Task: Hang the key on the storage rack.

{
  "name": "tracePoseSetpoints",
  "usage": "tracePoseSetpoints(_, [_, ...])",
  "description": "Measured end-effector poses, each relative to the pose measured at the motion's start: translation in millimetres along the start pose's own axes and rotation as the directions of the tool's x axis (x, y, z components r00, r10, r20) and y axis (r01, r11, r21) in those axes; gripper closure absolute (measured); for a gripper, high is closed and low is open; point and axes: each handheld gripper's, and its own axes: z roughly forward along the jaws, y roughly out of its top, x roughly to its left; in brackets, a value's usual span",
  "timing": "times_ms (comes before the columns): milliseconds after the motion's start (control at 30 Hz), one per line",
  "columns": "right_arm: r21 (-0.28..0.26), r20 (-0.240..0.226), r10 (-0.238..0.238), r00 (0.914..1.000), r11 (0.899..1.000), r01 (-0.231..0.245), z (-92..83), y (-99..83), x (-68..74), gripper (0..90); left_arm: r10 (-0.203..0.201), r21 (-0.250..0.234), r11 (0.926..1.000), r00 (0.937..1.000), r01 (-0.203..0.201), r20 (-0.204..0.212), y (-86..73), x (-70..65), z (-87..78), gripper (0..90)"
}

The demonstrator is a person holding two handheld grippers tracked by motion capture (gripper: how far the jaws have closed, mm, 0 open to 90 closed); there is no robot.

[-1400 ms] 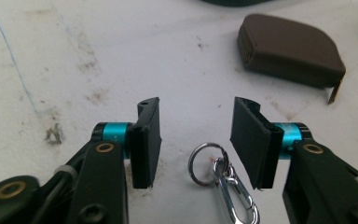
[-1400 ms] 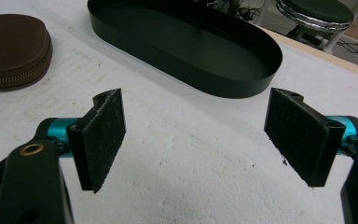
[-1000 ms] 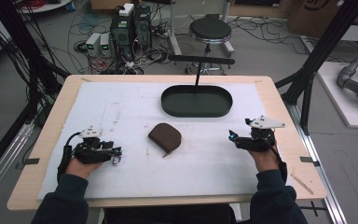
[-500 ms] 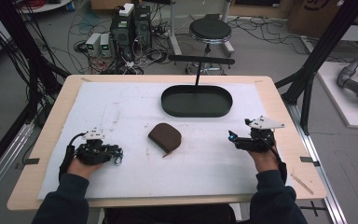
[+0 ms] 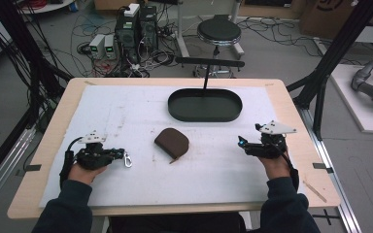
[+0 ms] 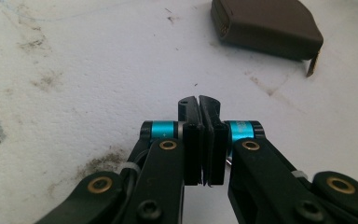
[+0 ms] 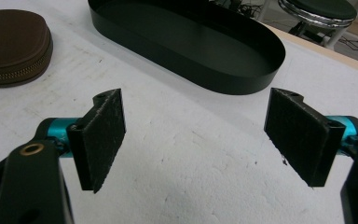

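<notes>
Centrally, black oval tray point(image 5: 204, 105) empty; brown zip pouch point(image 5: 172, 142) beside it; left hand-held gripper point(image 6: 199, 103) clenched, right point(image 7: 193, 135) released.

Beyond the wooden tabletop point(image 5: 291, 104) with its white mat point(image 5: 126, 109), a grey floor point(image 5: 272, 53) carries tangled cables point(image 5: 82, 48), computer towers point(image 5: 137, 24), a round black stool point(image 5: 218, 31) and black frame posts point(image 5: 335, 53).
</notes>
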Motion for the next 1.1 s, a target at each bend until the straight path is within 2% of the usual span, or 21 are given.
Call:
tracePoseSetpoints(167, [0.003, -0.003, -0.003, 1.0, 1.0, 0.003, 0.6, -0.1, 0.1, 20.8, -0.009, -0.017, 0.9998, 0.9999, 0.009, -0.011, -0.2, 1.8, -1.9, 87.7])
tracePoseSetpoints(333, [-0.001, -0.002, -0.005, 1.0, 1.0, 0.005, 0.1, -0.1, 0.0, 20.7, -0.011, -0.009, 0.9999, 0.9999, 0.011, -0.012, -0.8, 1.6, -1.1, 87.6])
tracePoseSetpoints(467, [0.001, -0.002, -0.003, 1.0, 1.0, 0.003, -0.3, -0.2, 0.0, 20.8, 0.003, 0.051, 0.9987, 1.0, -0.003, 0.002, -3.1, 1.5, 0.7, 87.4])
tracePoseSetpoints(667, [0.0, -0.002, 0.002, 1.0, 1.0, -0.002, -0.4, -0.2, -0.3, 20.8, -0.006, 0.08, 0.9968, 0.9998, 0.004, 0.021, -3.8, 4.7, -4.1, 86.3])
tracePoseSetpoints(767, [-0.001, -0.001, -0.001, 1.0, 1.0, 0.001, -0.3, -0.3, -0.3, 20.8, 0.007, 0.109, 0.994, 0.9994, -0.011, 0.035, -5.3, 6.8, -6.2, 84.9])
tracePoseSetpoints(933, [-0.002, -0.001, -0.001, 1.0, 1.0, 0.001, -0.5, -0.3, -0.4, 20.8, -0.004, 0.12, 0.9927, 0.9991, -0.001, 0.042, -7.5, 9.7, -9.4, 83.5])
tracePoseSetpoints(1100, [-0.001, -0.001, 0.0, 1.0, 1.0, 0.0, -0.6, -0.2, -0.2, 20.8, 0.013, 0.129, 0.9915, 0.9983, -0.02, 0.057, -7.7, 8.3, -9.3, 86.8])
